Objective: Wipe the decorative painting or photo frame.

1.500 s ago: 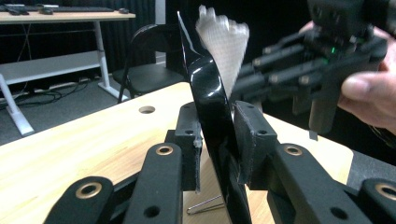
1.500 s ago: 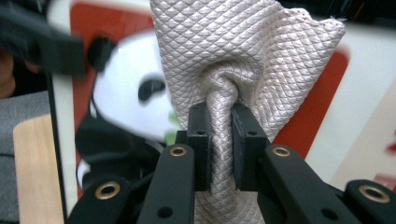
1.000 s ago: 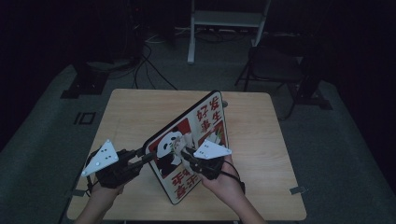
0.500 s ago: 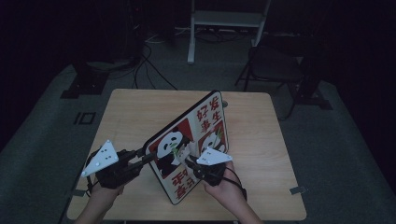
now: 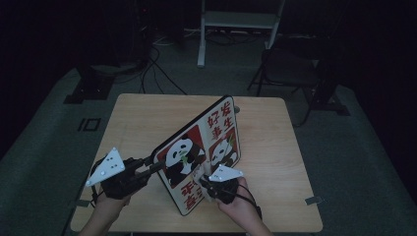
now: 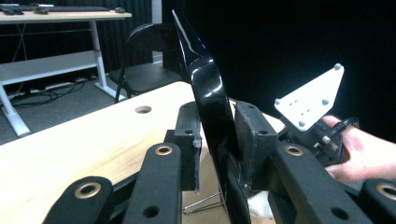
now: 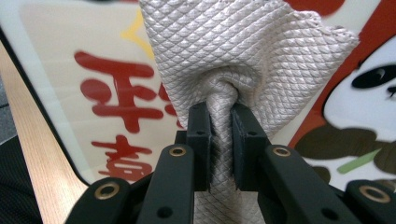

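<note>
Wood tabletop [image 5: 275, 147], pale, w/ one board [image 5: 196, 147] stood on it, tilted up on edge and running diagonally from near us toward the far side. We count one board, one cloth, two grippers, two hands. On the board's printed face we make out two pandas and red characters in cream and red panels; the back edge looks glossy black in the left gripper view [image 6: 205, 93].

Our left gripper [image 5: 147, 166] comes in from the left, its two jaws clamped on the board's near-left edge: in the left gripper view the black edge sits pinched betw. the two pads [image 6: 189, 140]. One grey three-cornered plate tops it, and our left hand [image 5: 110, 196] holds it low at the table's near-left corner.

Our right gripper [image 5: 204, 183] is at the board's lower printed face. In the right gripper view [image 7: 219, 140] its jaws are closed tight on one pale quilted cloth [image 7: 243, 51], the fabric bunched betw. them and fanned out above, lying right up against the print. Whether cloth actually presses the surface we can't tell for sure. Our right hand [image 5: 236, 199] grips it from below, near the table's front edge.

Beyond the table, dim: one chair [image 5: 290, 69] and one desk frame [image 5: 236, 24], plus cables on the floor.
</note>
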A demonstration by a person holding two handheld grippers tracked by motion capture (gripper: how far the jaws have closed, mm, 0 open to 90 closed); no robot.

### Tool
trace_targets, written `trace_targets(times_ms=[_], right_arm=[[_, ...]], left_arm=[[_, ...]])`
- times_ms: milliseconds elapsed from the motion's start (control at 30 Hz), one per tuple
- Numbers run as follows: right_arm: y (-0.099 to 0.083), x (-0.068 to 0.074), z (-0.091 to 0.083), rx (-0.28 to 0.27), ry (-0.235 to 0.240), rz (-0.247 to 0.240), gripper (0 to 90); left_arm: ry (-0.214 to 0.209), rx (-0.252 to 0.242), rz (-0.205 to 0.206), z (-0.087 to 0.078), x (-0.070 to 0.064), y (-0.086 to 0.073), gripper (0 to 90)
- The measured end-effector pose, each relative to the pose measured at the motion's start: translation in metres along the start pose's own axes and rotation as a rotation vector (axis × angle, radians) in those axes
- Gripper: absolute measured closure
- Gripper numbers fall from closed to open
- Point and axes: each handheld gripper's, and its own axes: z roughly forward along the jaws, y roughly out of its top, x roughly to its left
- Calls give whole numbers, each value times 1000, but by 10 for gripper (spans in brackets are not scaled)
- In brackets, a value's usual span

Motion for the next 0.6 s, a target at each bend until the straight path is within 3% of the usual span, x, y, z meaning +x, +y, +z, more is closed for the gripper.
trace_targets(times_ms=[600], right_arm=[[-19,-2,12,79,8,18,795]], left_arm=[[0,1,-3,0,1,1,729]])
